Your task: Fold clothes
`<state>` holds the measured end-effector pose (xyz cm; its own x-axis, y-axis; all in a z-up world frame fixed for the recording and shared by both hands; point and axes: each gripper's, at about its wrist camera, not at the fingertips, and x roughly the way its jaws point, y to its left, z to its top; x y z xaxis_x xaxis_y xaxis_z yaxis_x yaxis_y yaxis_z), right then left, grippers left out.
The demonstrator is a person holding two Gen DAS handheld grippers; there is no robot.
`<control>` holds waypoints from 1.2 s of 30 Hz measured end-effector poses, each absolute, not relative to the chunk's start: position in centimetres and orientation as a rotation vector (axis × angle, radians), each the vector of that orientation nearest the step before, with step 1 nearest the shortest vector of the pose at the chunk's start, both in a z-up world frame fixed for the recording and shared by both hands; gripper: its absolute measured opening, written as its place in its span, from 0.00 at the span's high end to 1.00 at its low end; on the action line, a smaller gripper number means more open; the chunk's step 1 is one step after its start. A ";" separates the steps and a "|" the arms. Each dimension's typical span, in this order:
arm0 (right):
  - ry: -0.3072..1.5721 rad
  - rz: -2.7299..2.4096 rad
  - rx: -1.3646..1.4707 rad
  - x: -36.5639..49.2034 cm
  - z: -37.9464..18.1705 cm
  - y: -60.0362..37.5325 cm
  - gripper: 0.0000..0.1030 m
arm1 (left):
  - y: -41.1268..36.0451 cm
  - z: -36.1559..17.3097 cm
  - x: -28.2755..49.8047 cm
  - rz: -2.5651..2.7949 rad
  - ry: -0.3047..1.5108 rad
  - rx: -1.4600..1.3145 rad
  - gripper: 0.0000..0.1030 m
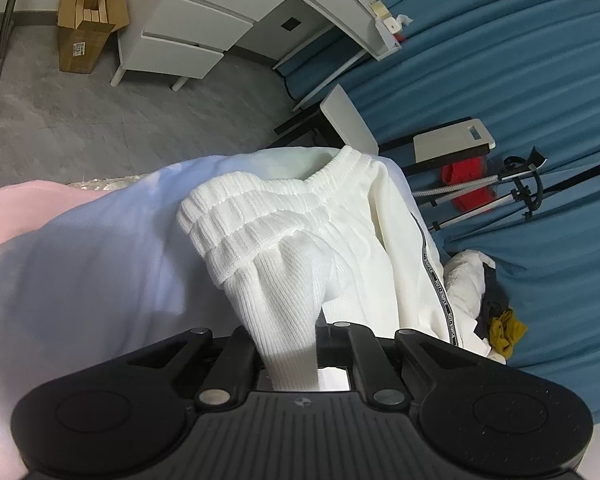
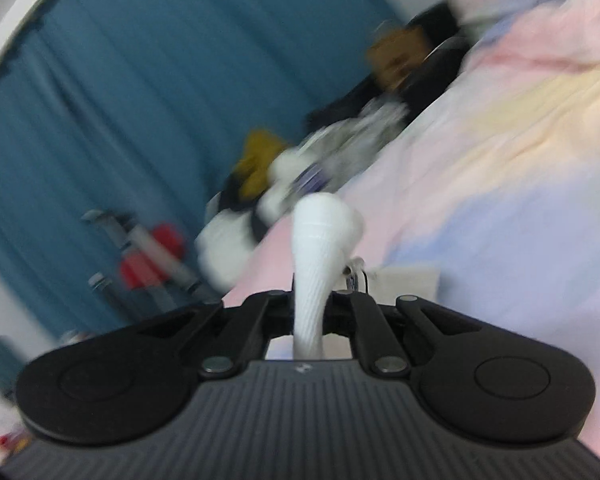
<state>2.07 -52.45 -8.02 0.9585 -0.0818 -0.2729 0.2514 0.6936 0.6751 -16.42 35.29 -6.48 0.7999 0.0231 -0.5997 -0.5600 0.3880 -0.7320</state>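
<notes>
Centre frame, left wrist view: white knit garment bunched on pastel bedsheet, not folded yet. Left gripper fingers pinch its ribbed fabric; right gripper fingers clamp another white ribbed end. Unfolded clothes pile waits lower right.

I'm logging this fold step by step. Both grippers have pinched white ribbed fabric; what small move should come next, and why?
Probably draw the two grips apart to pull the fabric taut. The left gripper is shut on the ribbed edge of the white garment, which lies bunched in ridges on the pastel bedspread. The right gripper pinches a similar ribbed piece. A bunched garment will not fold flat.
</notes>
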 end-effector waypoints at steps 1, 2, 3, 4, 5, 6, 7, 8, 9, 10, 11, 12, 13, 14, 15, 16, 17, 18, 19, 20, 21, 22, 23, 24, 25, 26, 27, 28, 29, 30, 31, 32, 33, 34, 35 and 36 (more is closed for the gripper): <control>0.180 -0.258 0.813 1.0 -8.3 -53.8 0.94 | 35.3 -6.5 -16.4 0.396 0.555 -1.123 0.93; 0.133 -0.322 0.866 -0.2 -9.0 -55.2 0.94 | 35.2 -6.5 -16.4 0.396 0.558 -1.124 0.93; 0.120 -0.374 0.899 -1.1 -9.9 -56.1 0.94 | 35.2 -6.5 -16.4 0.395 0.562 -1.126 0.93; 0.113 -0.424 0.926 -1.9 -10.8 -56.9 0.94 | 35.1 -6.6 -16.3 0.394 0.565 -1.126 0.93; 0.106 -0.474 0.952 -2.7 -11.7 -57.7 0.94 | 34.9 -6.4 -16.2 0.378 0.558 -1.116 0.93; 0.158 -0.530 0.940 -2.9 -12.5 -57.8 0.94 | 34.7 -6.2 -16.1 0.364 0.553 -1.102 0.93; 0.222 -0.588 0.918 -2.9 -13.2 -57.7 0.94 | 34.2 -5.6 -15.9 0.380 0.555 -1.050 0.93; 0.307 -0.644 0.905 -2.9 -13.8 -57.6 0.94 | 33.7 -5.1 -15.8 0.397 0.561 -0.992 0.93; 0.413 -0.695 0.900 -2.9 -14.7 -57.5 0.94 | 33.5 -5.1 -15.6 0.407 0.582 -0.973 0.93; 0.497 -0.724 0.898 -3.0 -15.7 -57.5 0.94 | 33.4 -5.0 -15.5 0.417 0.603 -0.953 0.93; 0.563 -0.752 0.878 -3.1 -16.6 -57.4 0.94 | 33.3 -5.0 -15.4 0.426 0.623 -0.933 0.93; 0.594 -0.756 0.862 -3.2 -17.1 -57.3 0.94 | 33.2 -5.1 -15.3 0.436 0.644 -0.915 0.93; 0.618 -0.755 0.847 -3.4 -17.5 -57.2 0.93 | 33.4 -5.3 -15.2 0.443 0.661 -0.919 0.93; 0.642 -0.754 0.831 -3.7 -17.9 -57.1 0.93 | 33.5 -5.5 -15.1 0.444 0.672 -0.927 0.93; 0.636 -0.751 0.843 -3.9 -17.8 -57.1 0.92 | 33.6 -5.6 -15.1 0.440 0.685 -0.925 0.92; 0.624 -0.748 0.861 -4.1 -17.5 -57.1 0.91 | 33.7 -5.6 -15.0 0.436 0.698 -0.922 0.90; 0.612 -0.745 0.878 -4.3 -17.3 -57.2 0.91 | 33.8 -5.7 -15.0 0.432 0.710 -0.919 0.88; 0.592 -0.736 0.886 -4.1 -16.8 -56.7 0.91 | 33.8 -5.4 -15.3 0.429 0.711 -0.909 0.84; 0.569 -0.727 0.892 -3.7 -16.2 -56.2 0.91 | 33.8 -5.2 -15.5 0.427 0.711 -0.898 0.82; 0.554 -0.717 0.872 -3.7 -15.5 -55.8 0.88 | 33.9 -4.9 -15.7 0.424 0.711 -0.888 0.81; 0.547 -0.712 0.839 -3.4 -14.5 -55.5 0.84 | 33.8 -4.6 -15.9 0.422 0.711 -0.875 0.76; 0.540 -0.708 0.804 -3.0 -13.5 -55.2 0.73 | 33.6 -4.1 -16.3 0.426 0.703 -0.845 0.62; 0.524 -0.702 0.780 -3.0 -12.7 -54.7 0.60 | 33.3 -3.5 -16.6 0.430 0.695 -0.815 0.54; 0.500 -0.691 0.762 -2.6 -12.0 -54.5 0.52 | 32.8 -2.8 -17.0 0.437 0.689 -0.781 0.44; 0.481 -0.690 0.743 -2.7 -11.3 -54.2 0.40 | 32.2 -2.1 -17.3 0.443 0.682 -0.748 0.41; 0.462 -0.694 0.722 -2.8 -10.7 -53.7 0.30 | 31.7 -1.5 -17.7 0.434 0.677 -0.716 0.40; 0.443 -0.699 0.699 -3.0 -10.1 -53.2 0.26 | 31.1 -0.8 -18.0 0.430 0.672 -0.676 0.36; 0.428 -0.697 0.679 -3.1 -9.6 -52.8 0.26 | 30.3 0.0 -18.2 0.432 0.669 -0.625 0.33; 0.415 -0.694 0.658 -3.2 -9.1 -52.4 0.27 | 29.3 0.9 -18.5 0.435 0.660 -0.556 0.31; 0.398 -0.689 0.634 -3.3 -8.6 -51.7 0.28 | 28.2 1.8 -18.8 0.425 0.644 -0.496 0.26; 0.381 -0.684 0.608 -3.5 -8.0 -51.1 0.28 | 27.1 2.5 -19.1 0.409 0.625 -0.453 0.22; 0.363 -0.679 0.582 -3.7 -7.3 -50.4 0.26 | 26.0 3.1 -19.3 0.396 0.612 -0.420 0.22; 0.343 -0.654 0.565 -3.7 -6.7 -49.7 0.26 | 25.0 3.7 -19.5 0.382 0.600 -0.387 0.22; 0.335 -0.610 0.556 -3.7 -6.3 -49.0 0.26 | 23.8 4.0 -19.3 0.361 0.597 -0.356 0.22; 0.330 -0.563 0.549 -3.6 -5.8 -48.2 0.26 | 22.6 4.4 -19.1 0.340 0.594 -0.326 0.22; 0.325 -0.515 0.542 -3.5 -5.4 -47.4 0.26 | 21.3 4.5 -18.7 0.314 0.592 -0.298 0.22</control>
<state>-3.51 -47.43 -5.39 0.8246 -0.3766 -0.4221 0.5432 0.7354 0.4051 -18.66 21.32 4.55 0.7855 0.2025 -0.5848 -0.3709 0.9105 -0.1828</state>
